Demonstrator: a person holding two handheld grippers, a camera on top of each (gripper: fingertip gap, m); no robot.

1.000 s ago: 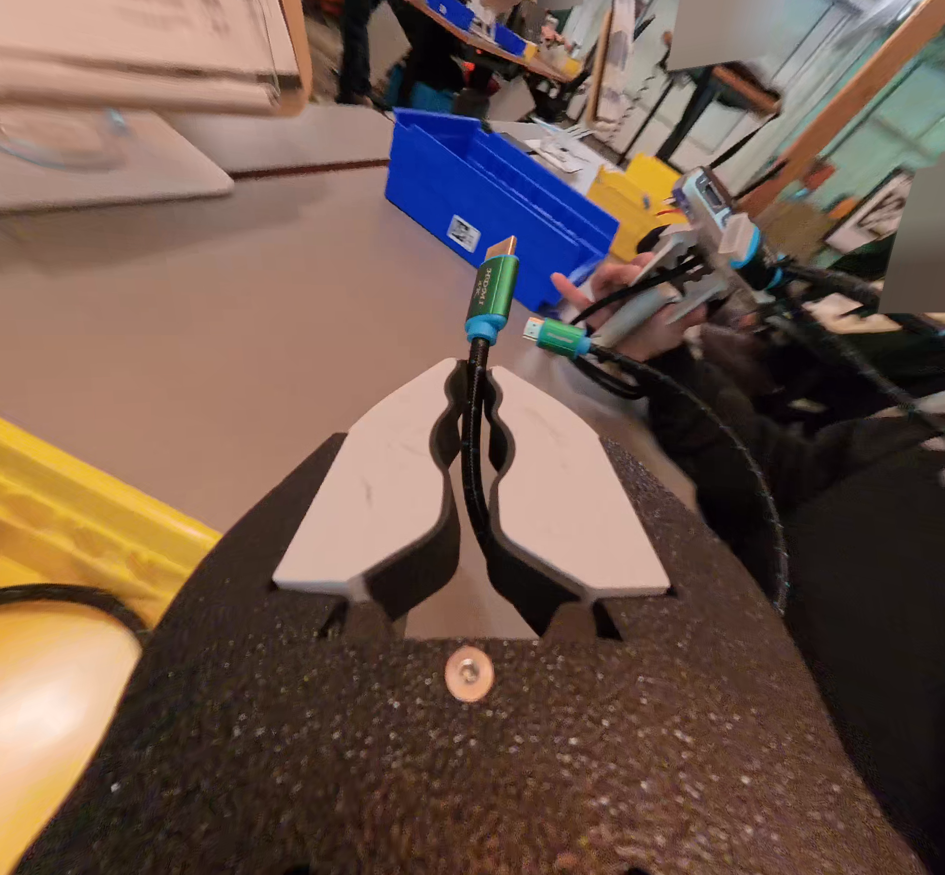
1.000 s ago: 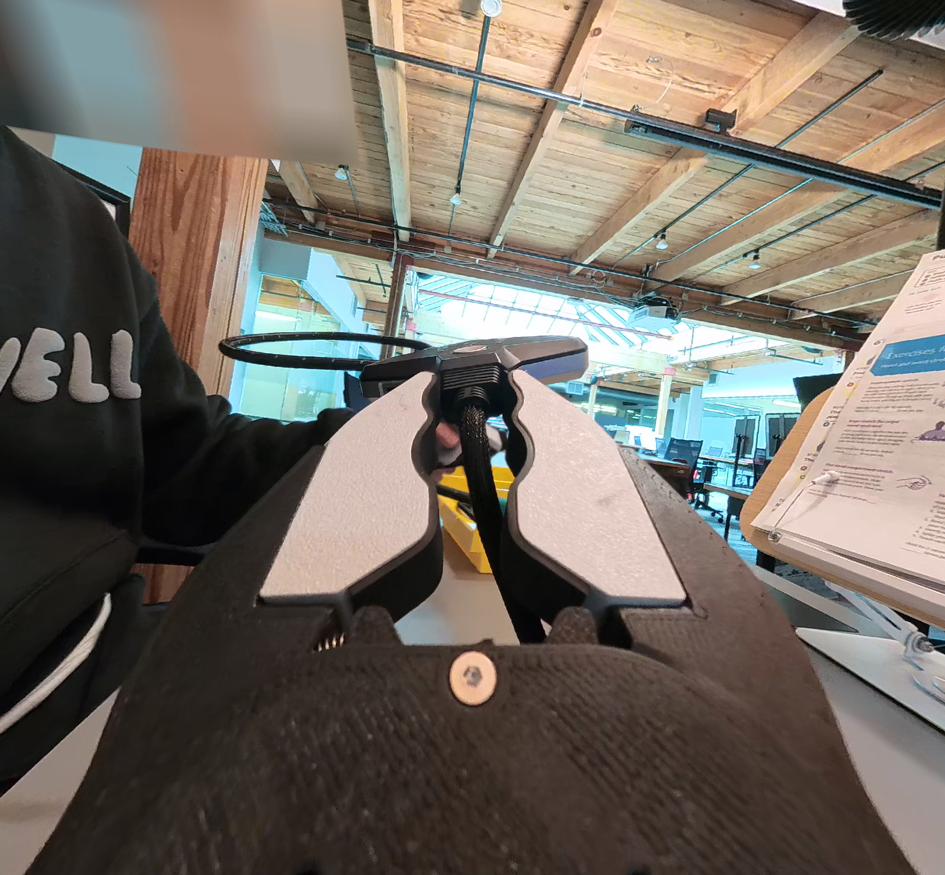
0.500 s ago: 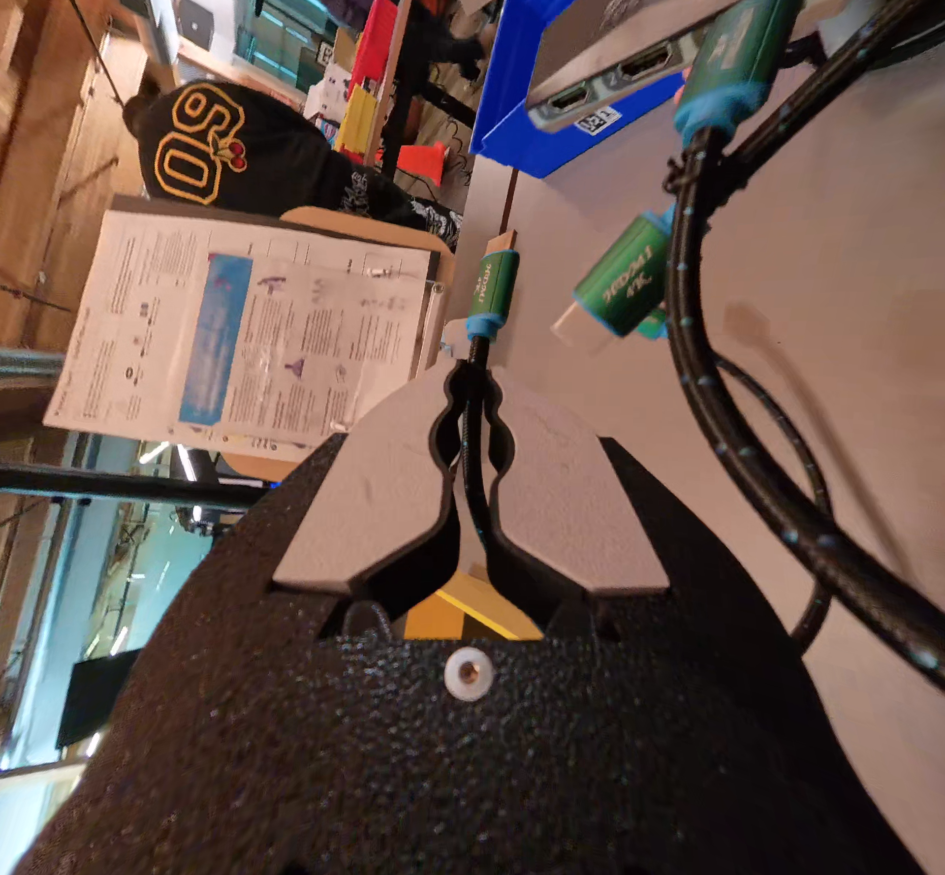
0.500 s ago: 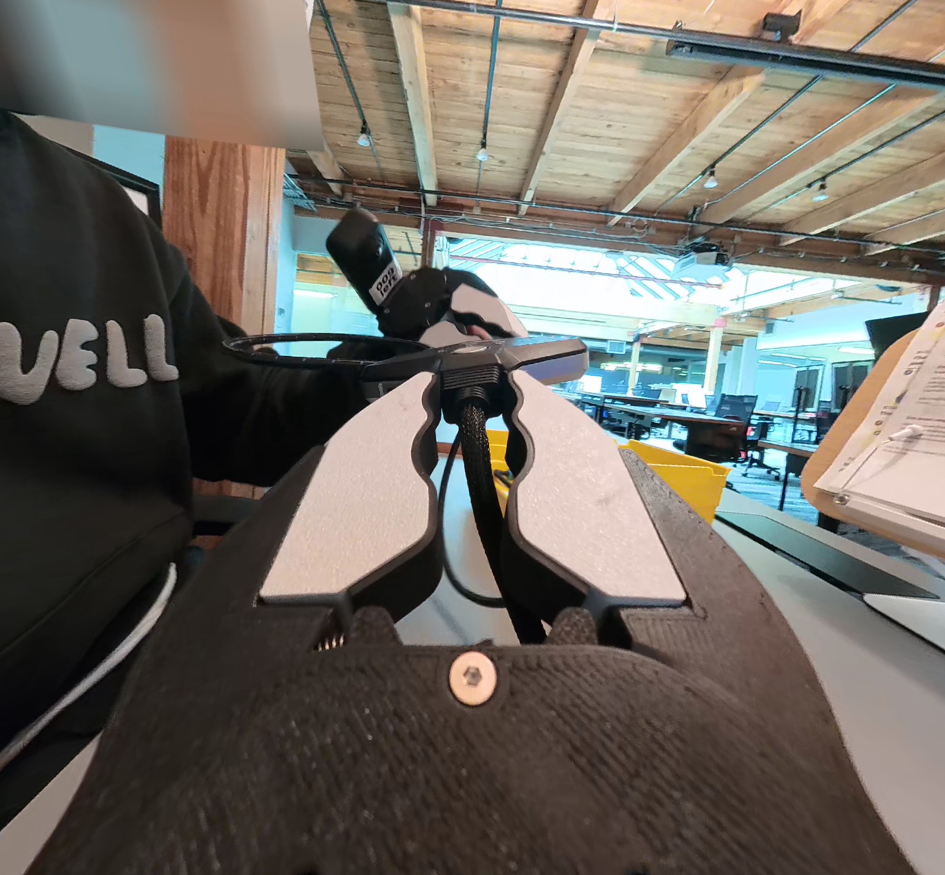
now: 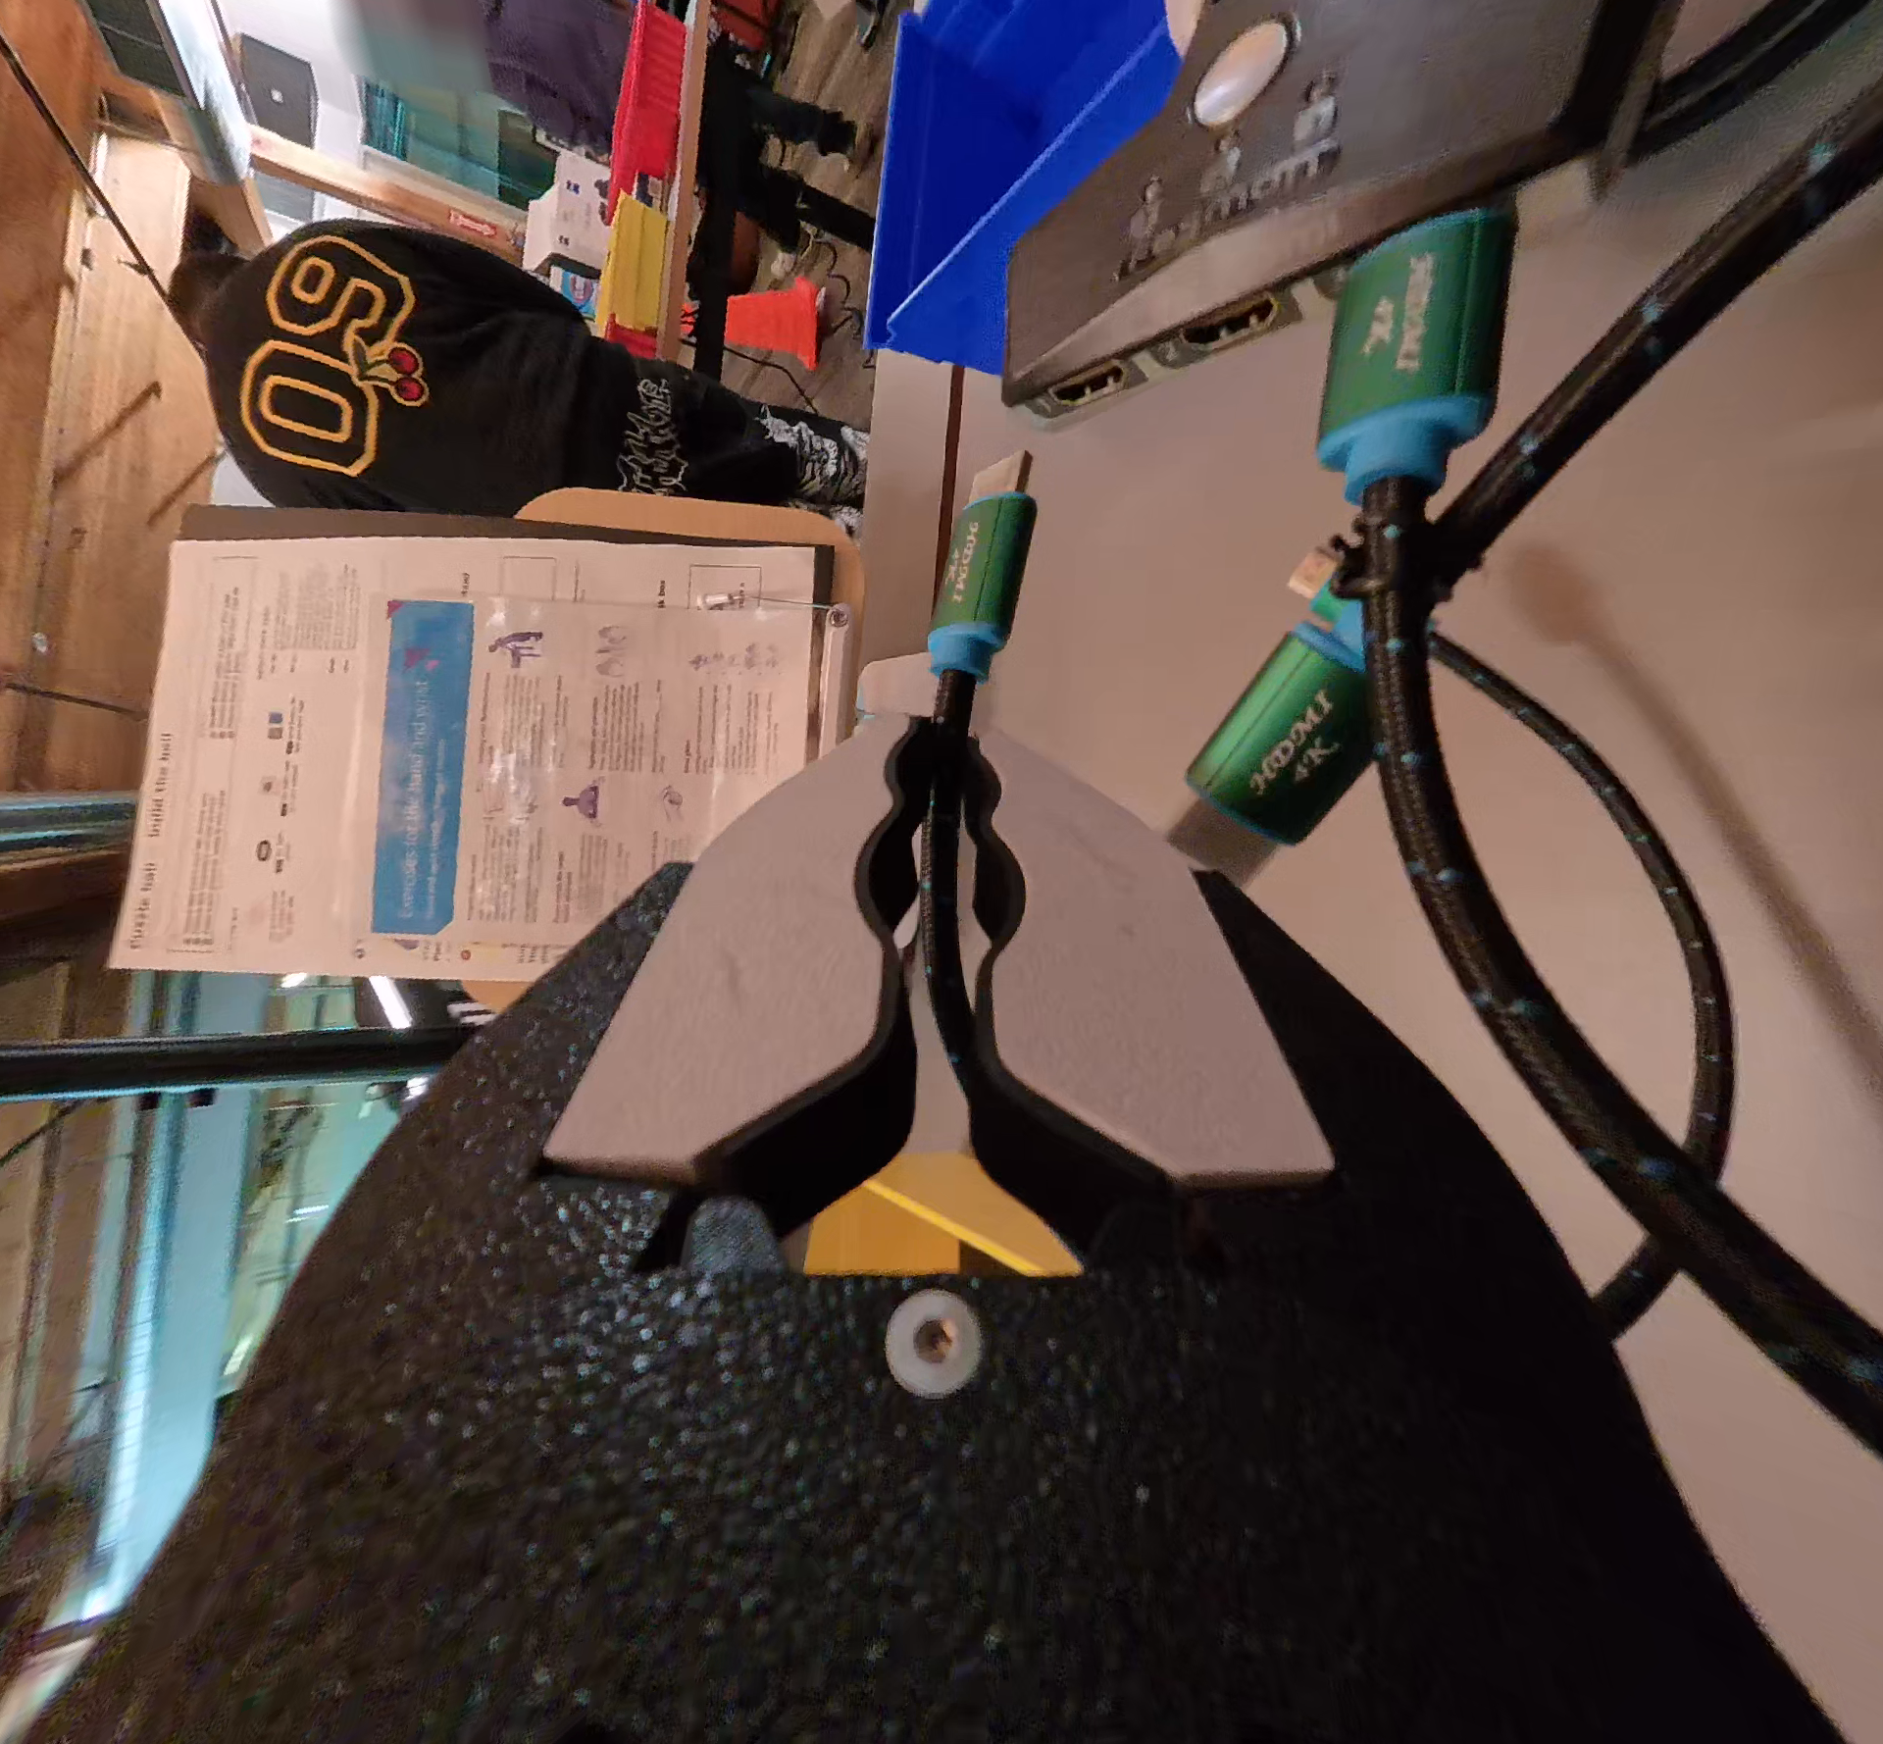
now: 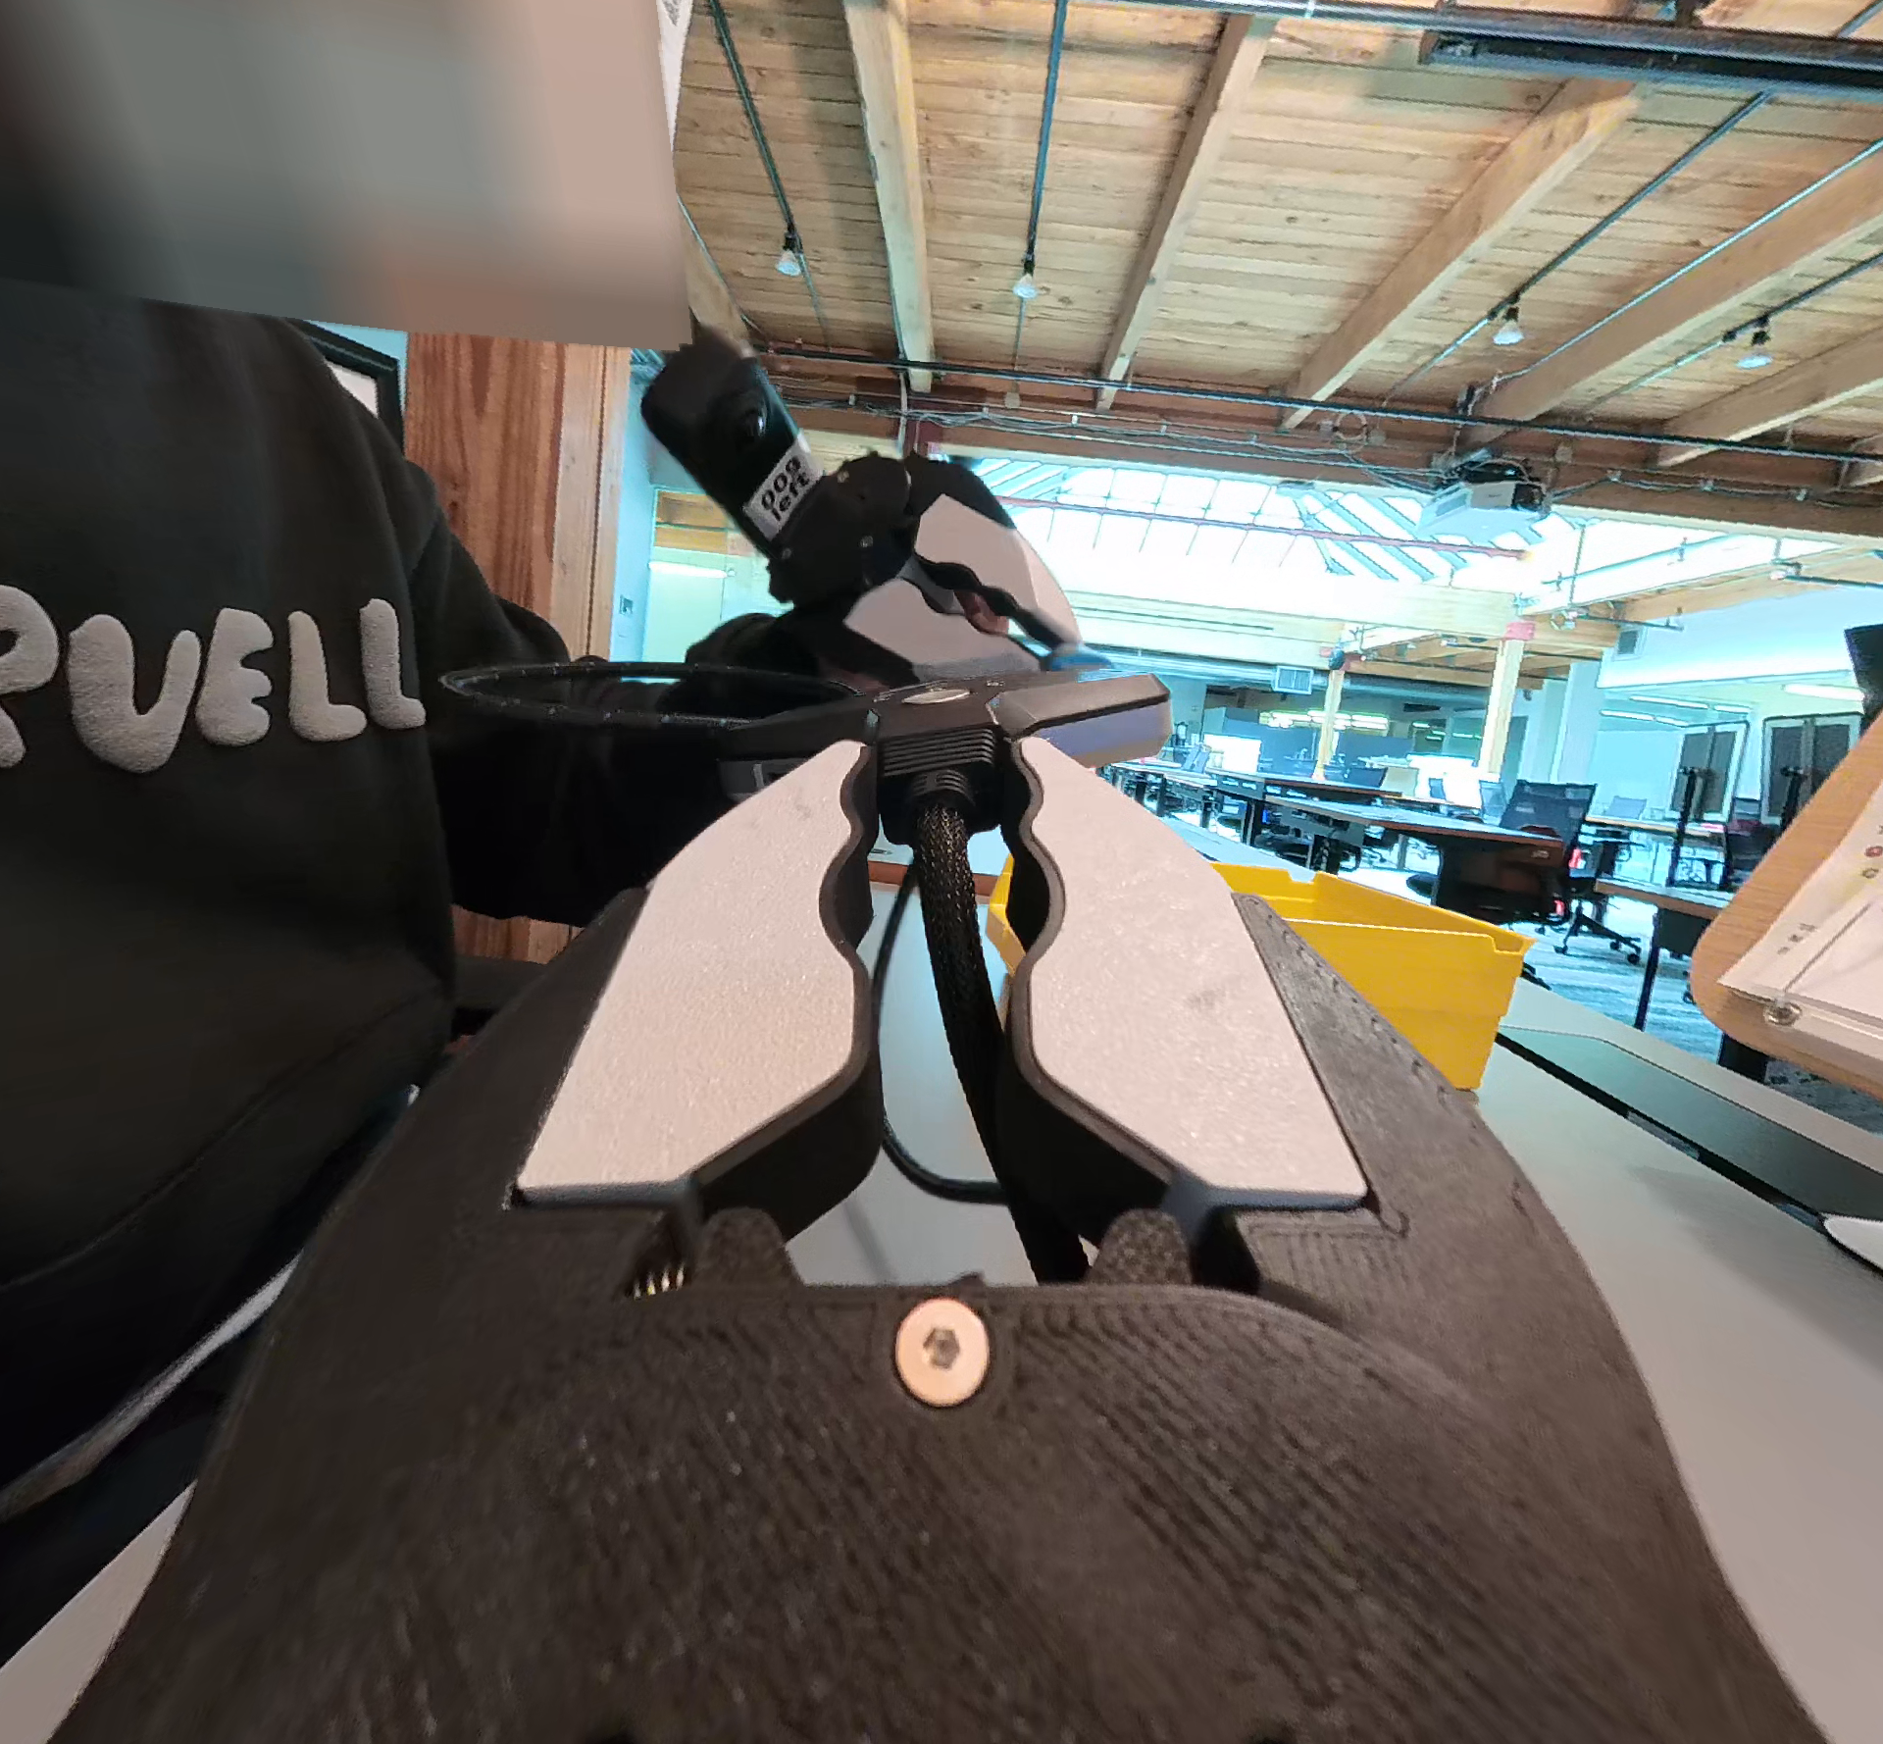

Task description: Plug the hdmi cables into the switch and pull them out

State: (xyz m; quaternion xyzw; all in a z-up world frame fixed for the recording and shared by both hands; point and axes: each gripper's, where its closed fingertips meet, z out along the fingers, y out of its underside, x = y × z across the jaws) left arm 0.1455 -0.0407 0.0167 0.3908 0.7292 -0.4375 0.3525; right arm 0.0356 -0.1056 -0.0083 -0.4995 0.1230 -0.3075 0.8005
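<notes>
In the left wrist view my left gripper (image 5: 943, 737) is shut on a black braided cable just behind its green HDMI plug (image 5: 980, 564). The plug's metal tip points toward the dark switch (image 5: 1274, 197), a short way below two empty ports (image 5: 1100, 386). A second green plug (image 5: 1411, 340) sits in the switch's end port. A third green plug (image 5: 1279, 752) hangs loose. In the right wrist view my right gripper (image 6: 943, 768) is shut on the switch's own black cable (image 6: 953, 890) at its collar. It holds the switch (image 6: 1019, 707) edge-on, with the left gripper (image 6: 917, 554) just beyond it.
A blue bin (image 5: 978, 115) lies behind the switch. A clipboard with papers (image 5: 489, 758) stands on the table (image 5: 1172, 574). A yellow bin (image 6: 1376, 941) sits on the table. A person in a black sweatshirt (image 6: 204, 778) fills the left. Cable loops (image 5: 1630, 931) hang near my left gripper.
My left gripper has rolled onto its side and carried its plug close to the switch's ports. The right gripper kept its grip on the switch's cable and tilted down a little.
</notes>
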